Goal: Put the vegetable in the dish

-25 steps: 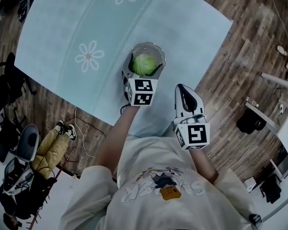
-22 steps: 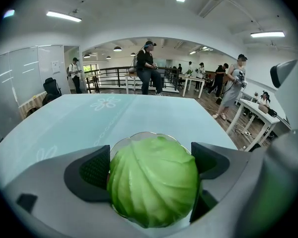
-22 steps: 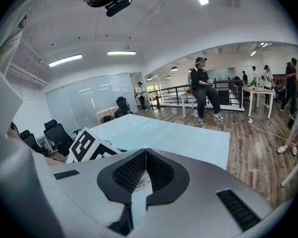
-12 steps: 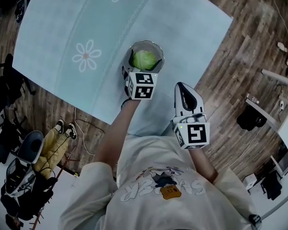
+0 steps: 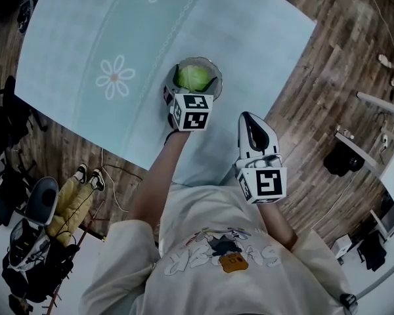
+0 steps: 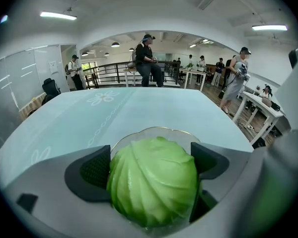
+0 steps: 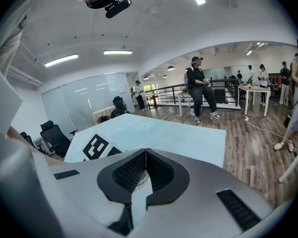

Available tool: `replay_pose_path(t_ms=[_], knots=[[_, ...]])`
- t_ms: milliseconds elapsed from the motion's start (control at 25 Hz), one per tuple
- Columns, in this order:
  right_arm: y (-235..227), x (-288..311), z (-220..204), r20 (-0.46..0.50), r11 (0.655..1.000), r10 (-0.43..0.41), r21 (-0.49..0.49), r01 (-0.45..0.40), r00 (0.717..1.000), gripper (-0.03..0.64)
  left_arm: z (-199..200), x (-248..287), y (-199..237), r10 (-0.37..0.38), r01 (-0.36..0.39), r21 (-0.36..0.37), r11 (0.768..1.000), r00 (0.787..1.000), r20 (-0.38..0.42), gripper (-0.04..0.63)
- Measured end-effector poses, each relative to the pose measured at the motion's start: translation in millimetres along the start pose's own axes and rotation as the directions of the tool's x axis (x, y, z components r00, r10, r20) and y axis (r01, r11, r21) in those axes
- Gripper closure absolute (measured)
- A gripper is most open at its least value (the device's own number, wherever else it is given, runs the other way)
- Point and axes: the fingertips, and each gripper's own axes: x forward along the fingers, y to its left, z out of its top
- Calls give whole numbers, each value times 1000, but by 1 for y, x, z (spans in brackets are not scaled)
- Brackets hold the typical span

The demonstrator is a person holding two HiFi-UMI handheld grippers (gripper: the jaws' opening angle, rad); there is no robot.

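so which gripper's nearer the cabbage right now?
Left. The left gripper has the cabbage between its jaws, at the dish. The right gripper is shut and empty, apart from it, off to the right and nearer the person.

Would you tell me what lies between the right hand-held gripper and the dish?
Nothing but bare tablecloth lies between the right hand-held gripper and the dish. The head view shows this.

A round, pale green cabbage (image 5: 194, 77) sits inside a clear, scallop-rimmed glass dish (image 5: 215, 69); the dish stands close to the bench's (image 5: 118, 31) near edge.
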Motion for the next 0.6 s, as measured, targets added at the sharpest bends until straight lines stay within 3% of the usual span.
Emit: replay_pose_path(t_ms=[160,600], knots=[[2,0,2,5,1000,2,2,-2,1000,594,0,0,-1,10,-10,28,1000,1000,-4,83],[3,-9,6,28,1000,2,5,-2,1000,594,17,-31,3,51,-53,28,998,995,81,136]])
